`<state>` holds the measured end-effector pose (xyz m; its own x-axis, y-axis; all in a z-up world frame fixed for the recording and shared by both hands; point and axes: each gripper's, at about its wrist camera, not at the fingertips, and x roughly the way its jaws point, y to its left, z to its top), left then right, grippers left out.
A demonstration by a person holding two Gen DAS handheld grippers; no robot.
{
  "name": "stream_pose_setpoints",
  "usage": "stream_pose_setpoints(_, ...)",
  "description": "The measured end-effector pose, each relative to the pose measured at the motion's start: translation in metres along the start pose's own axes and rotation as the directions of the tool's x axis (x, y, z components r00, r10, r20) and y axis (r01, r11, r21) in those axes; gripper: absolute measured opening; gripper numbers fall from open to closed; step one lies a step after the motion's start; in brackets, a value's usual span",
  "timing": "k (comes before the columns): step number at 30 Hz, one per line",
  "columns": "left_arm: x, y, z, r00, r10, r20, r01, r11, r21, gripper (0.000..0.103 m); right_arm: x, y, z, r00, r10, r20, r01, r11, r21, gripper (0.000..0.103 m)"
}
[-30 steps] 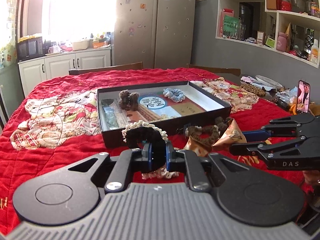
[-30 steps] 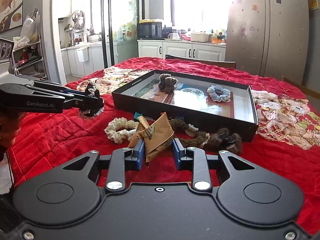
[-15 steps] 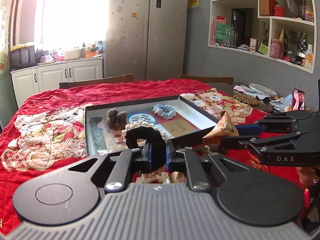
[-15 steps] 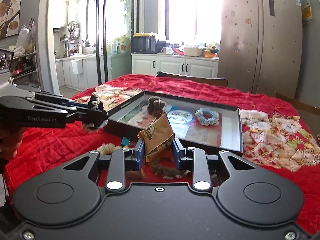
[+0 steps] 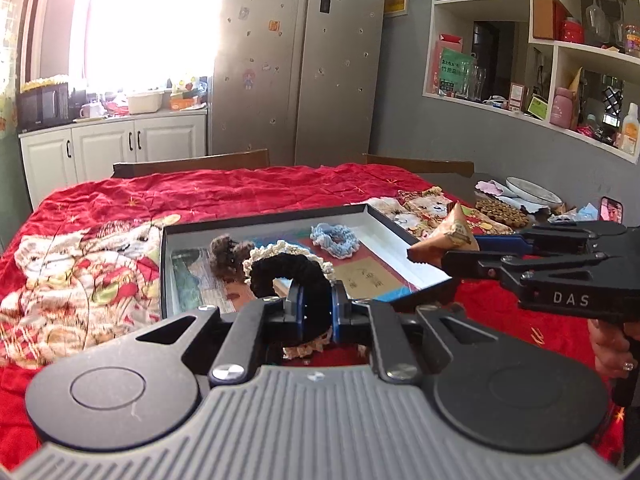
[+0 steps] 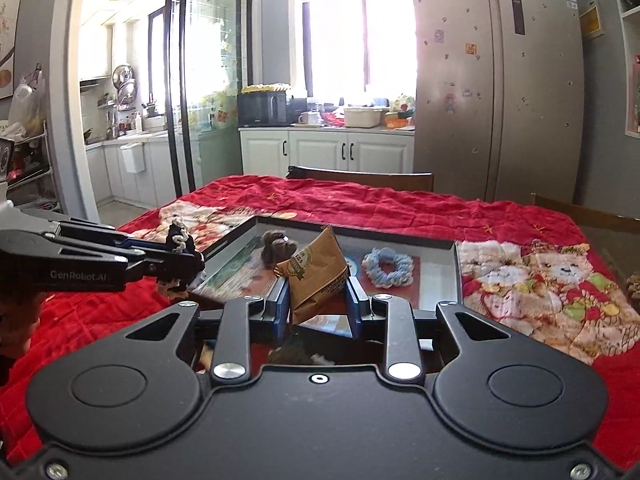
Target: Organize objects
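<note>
L gripper (image 5: pixel 316 307) jaws clamped tight on black scrunchie (image 5: pixel 286 272) w/ cream lace edge; R gripper (image 6: pixel 318 307) jaws narrow, pinching brown paper snack packet (image 6: pixel 314 276). Both items were low over the red cloth a sec ago; now they're lifted and carried fwd, hanging at the near rim of the black tray (image 5: pixel 424 234) – scrunchie at its 6 o'clock edge, packet near 4 o'clock. Inside tray: brown scrunchie (image 5: pixel 228 250) approx 10 o'clock, blue scrunchie (image 5: pixel 335 240) approx 1 o'clock. Red tablecloth (image 5: pixel 224 194) beyond. Likely means drop-off is next; middle of tray looks free.
</note>
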<state>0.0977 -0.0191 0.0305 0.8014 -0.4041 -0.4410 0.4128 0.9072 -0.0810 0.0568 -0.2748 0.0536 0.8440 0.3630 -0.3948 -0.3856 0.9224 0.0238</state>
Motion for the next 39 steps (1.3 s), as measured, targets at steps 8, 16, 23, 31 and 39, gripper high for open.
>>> stream_pose_setpoints(8,0.023,-0.002,0.017,1.000,0.006,0.010,-0.006,1.000,0.013,0.015,0.029,-0.017,0.018,0.999,-0.050,-0.008,0.050,0.999,0.010,0.028)
stream_pose_setpoints(16,0.056,0.004,0.031,1.000,0.029,0.001,-0.029,0.999,-0.018,0.015,0.068,-0.036,0.027,0.996,-0.076,-0.047,0.077,0.996,0.035,0.028)
stream_pose_setpoints(23,0.091,0.004,0.041,0.999,0.052,-0.016,-0.052,0.999,-0.004,0.015,0.104,-0.051,0.036,0.994,-0.087,-0.061,0.092,0.992,0.082,0.028)
stream_pose_setpoints(31,0.128,0.013,0.044,0.996,0.080,-0.041,-0.081,0.996,-0.030,0.015,0.147,-0.066,0.033,0.988,-0.114,-0.101,0.126,0.985,0.117,0.028)
stream_pose_setpoints(39,0.157,0.021,0.043,0.994,0.084,-0.067,-0.086,0.996,-0.037,0.016,0.176,-0.065,0.025,0.984,-0.138,-0.109,0.147,0.986,0.079,0.028)
